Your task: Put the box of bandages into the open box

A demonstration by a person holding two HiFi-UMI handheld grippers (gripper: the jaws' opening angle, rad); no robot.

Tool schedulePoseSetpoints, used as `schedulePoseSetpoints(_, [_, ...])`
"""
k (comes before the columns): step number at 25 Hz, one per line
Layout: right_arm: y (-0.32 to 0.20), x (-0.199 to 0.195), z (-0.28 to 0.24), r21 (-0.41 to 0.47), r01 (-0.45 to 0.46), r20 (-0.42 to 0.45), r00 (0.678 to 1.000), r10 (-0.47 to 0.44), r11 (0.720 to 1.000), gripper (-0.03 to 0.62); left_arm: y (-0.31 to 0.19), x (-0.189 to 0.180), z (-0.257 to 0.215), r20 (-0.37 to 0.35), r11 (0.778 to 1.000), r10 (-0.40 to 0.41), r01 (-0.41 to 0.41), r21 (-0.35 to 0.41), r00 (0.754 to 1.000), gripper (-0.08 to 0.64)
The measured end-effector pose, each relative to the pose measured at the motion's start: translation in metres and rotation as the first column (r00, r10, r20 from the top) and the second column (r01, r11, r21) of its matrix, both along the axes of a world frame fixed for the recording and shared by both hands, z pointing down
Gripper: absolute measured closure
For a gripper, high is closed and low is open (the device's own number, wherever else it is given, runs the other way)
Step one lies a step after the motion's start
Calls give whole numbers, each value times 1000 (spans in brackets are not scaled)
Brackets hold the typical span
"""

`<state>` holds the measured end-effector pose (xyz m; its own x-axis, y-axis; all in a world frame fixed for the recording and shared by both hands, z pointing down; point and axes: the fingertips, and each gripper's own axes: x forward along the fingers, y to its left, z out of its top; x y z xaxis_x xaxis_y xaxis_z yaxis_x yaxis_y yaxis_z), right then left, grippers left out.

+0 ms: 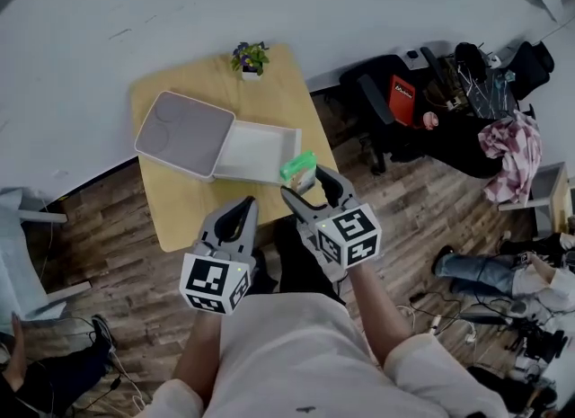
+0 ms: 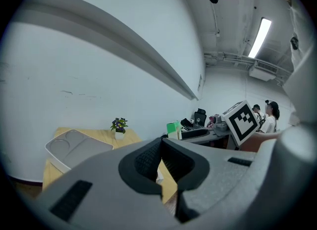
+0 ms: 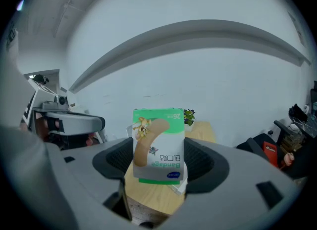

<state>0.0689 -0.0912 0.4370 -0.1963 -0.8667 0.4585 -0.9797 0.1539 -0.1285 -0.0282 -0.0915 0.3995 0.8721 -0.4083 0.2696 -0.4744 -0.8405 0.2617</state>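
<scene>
The bandage box (image 1: 297,166), green and white with a plaster printed on it, is held upside down above the table's right edge, just right of the open box. My right gripper (image 1: 308,182) is shut on the bandage box (image 3: 158,145), one jaw on each side. The open box's white tray (image 1: 256,151) lies on the wooden table (image 1: 180,200), with its grey lid (image 1: 184,133) folded out to the left. My left gripper (image 1: 241,216) hovers off the table's near edge, shut on nothing. In the left gripper view the grey lid (image 2: 74,147) and the bandage box (image 2: 173,129) both show.
A small potted plant (image 1: 250,57) stands at the table's far edge by the white wall. Black office chairs (image 1: 386,93) and cluttered desks (image 1: 485,84) fill the right side. A seated person's legs (image 1: 476,272) are at the lower right. Wood floor surrounds the table.
</scene>
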Motion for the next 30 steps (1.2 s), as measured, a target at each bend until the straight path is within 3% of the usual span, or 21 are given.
schedulePoseSetpoints(15, [-65,10,54,-108,176,-11,984,-179,978,268,-41,11,9,39,987,-155,156,-44,987,555])
schedulePoseSetpoints(30, [-102,4,126,-244,381,-16,918,-396,892,268,-64,26,16,94,951,-301,306,-47,949,555])
